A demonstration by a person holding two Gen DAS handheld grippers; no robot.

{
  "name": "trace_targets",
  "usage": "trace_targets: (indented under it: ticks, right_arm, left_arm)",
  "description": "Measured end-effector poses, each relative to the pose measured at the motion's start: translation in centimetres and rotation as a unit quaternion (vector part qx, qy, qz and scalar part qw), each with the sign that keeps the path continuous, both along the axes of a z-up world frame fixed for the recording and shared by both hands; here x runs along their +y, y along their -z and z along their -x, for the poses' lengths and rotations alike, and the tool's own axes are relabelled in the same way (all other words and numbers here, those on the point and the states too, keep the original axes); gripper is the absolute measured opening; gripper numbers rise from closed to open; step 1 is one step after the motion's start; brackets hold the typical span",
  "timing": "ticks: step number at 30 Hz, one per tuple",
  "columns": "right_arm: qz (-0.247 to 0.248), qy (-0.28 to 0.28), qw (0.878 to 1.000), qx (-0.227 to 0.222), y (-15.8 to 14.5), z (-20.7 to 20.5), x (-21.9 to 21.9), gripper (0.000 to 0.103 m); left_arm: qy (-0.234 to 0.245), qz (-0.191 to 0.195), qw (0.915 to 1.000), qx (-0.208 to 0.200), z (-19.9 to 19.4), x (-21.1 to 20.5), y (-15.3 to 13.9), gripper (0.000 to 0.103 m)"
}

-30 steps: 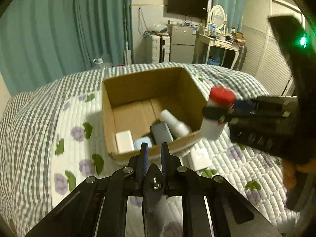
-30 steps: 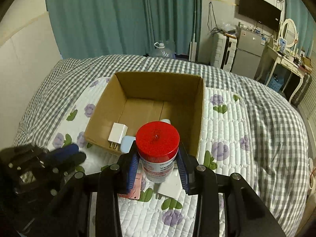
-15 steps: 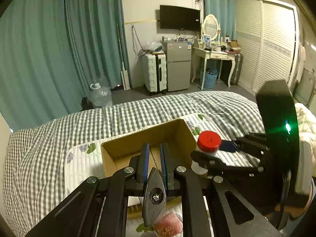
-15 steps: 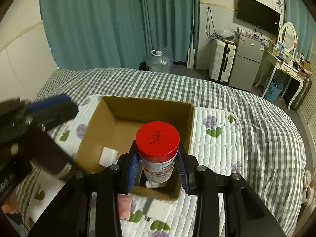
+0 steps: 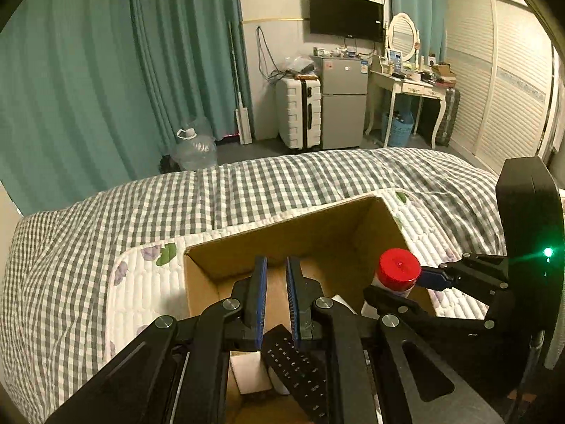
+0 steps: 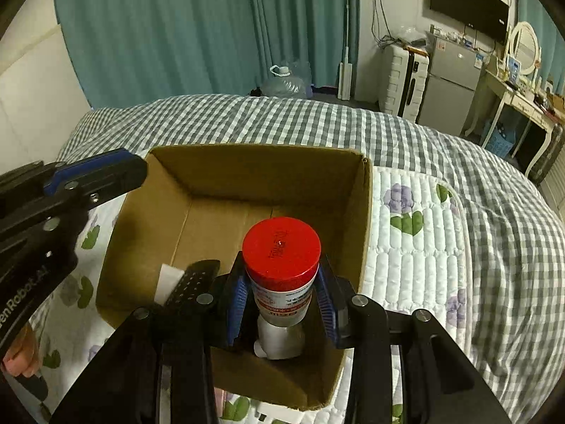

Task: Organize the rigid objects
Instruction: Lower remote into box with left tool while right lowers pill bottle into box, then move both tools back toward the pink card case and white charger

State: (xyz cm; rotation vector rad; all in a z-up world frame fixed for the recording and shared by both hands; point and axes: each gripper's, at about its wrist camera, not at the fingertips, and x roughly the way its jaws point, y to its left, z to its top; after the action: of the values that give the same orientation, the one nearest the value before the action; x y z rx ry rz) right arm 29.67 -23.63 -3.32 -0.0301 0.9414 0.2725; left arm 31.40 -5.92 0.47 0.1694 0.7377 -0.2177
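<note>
An open cardboard box (image 6: 254, 148) (image 5: 282, 226) sits on the bed. My right gripper (image 6: 282, 284) (image 5: 400, 284) is shut on a white bottle with a red cap (image 6: 282, 247) (image 5: 399, 268). It holds the bottle upright over the box's near right part. Directly under it a white bottle (image 6: 279, 342) lies in the box. A white charger (image 6: 169, 279) (image 5: 247, 371) and a black dotted object (image 6: 190, 282) (image 5: 296, 367) also rest inside. My left gripper (image 5: 275, 293) (image 6: 130, 173) hangs shut and empty over the box's left edge, near its far left corner.
The box rests on a white quilt with purple flowers (image 6: 406, 212), spread over a grey checked blanket (image 5: 106, 233). A hand (image 6: 17, 360) grips the left tool. Beyond the bed are teal curtains, a water jug (image 5: 192, 148), a suitcase and a fridge.
The right gripper has carried the bottle forward from in front of the box to over its inside, and lower. The left gripper has moved forward along the box's left side.
</note>
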Motion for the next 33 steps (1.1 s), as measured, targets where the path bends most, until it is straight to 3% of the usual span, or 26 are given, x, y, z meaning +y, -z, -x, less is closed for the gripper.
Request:
trace_targets:
  ticks: [2, 5, 7, 9, 15, 18, 25, 33]
  right_arm:
    - [0.003, 0.001, 1.000, -0.008, -0.1, 0.2, 0.0, 0.037]
    - [0.006, 0.010, 0.999, -0.032, -1.3, 0.9, -0.2, 0.060]
    - [0.000, 0.014, 0.999, -0.048, -2.8, 1.9, -0.5, 0.062]
    - [0.002, 0.017, 0.998, -0.056, -4.0, 3.0, -0.7, 0.063]
    - [0.016, 0.036, 0.996, -0.082, -7.2, 7.0, -1.7, 0.084]
    - [0.018, 0.041, 0.996, -0.078, -7.8, 9.1, -2.1, 0.090]
    - [0.049, 0.048, 0.994, -0.085, -7.4, 12.8, -2.4, 0.096]
    - [0.047, 0.038, 0.996, -0.070, -4.8, 14.5, -2.4, 0.098]
  left_arm:
    - [-0.002, -0.004, 1.0000, -0.001, 0.2, 0.1, -0.1, 0.014]
    - [-0.009, -0.007, 0.9999, -0.001, 0.9, 0.6, -0.3, 0.018]
    - [-0.014, -0.007, 0.9999, -0.002, 1.8, 0.9, -0.6, 0.034]
    - [-0.023, -0.008, 0.9996, -0.012, 3.1, 1.4, -1.1, 0.061]
    - [-0.045, -0.008, 0.9983, -0.037, 7.9, 2.9, -2.6, 0.092]
    - [-0.054, -0.012, 0.9973, -0.048, 10.2, 3.4, -3.0, 0.101]
    - [-0.068, -0.005, 0.9964, -0.049, 13.9, 4.1, -2.2, 0.103]
    - [-0.102, -0.006, 0.9944, -0.026, 15.6, 4.5, 2.3, 0.103]
